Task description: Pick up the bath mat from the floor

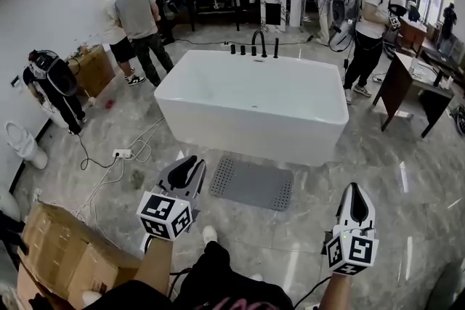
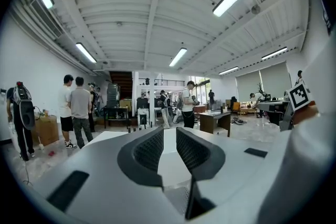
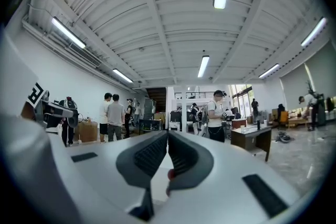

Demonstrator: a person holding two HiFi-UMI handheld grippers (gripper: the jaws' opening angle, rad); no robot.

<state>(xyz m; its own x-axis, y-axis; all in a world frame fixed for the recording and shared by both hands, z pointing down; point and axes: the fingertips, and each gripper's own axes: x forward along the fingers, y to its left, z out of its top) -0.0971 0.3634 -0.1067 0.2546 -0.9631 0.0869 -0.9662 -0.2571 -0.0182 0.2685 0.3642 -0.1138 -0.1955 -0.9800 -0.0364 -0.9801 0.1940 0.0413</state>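
Observation:
The bath mat point(image 1: 251, 184), grey and dotted with holes, lies flat on the marble floor against the front of the white bathtub point(image 1: 251, 102). My left gripper point(image 1: 190, 162) hovers just left of the mat's near-left corner, apart from it; its jaws stand a narrow gap apart with nothing between them point(image 2: 163, 131). Further right and nearer to me, my right gripper point(image 1: 354, 191) is off the mat's right end, jaws shut and empty point(image 3: 167, 134). Both gripper views look level across the room, and the mat does not show in them.
A cardboard box point(image 1: 65, 254) sits at the near left. A power strip with cables point(image 1: 122, 153) lies left of the tub, and a toilet point(image 1: 22, 141) stands by the wall. Several people stand around behind the tub. A dark desk point(image 1: 414, 80) is at the right.

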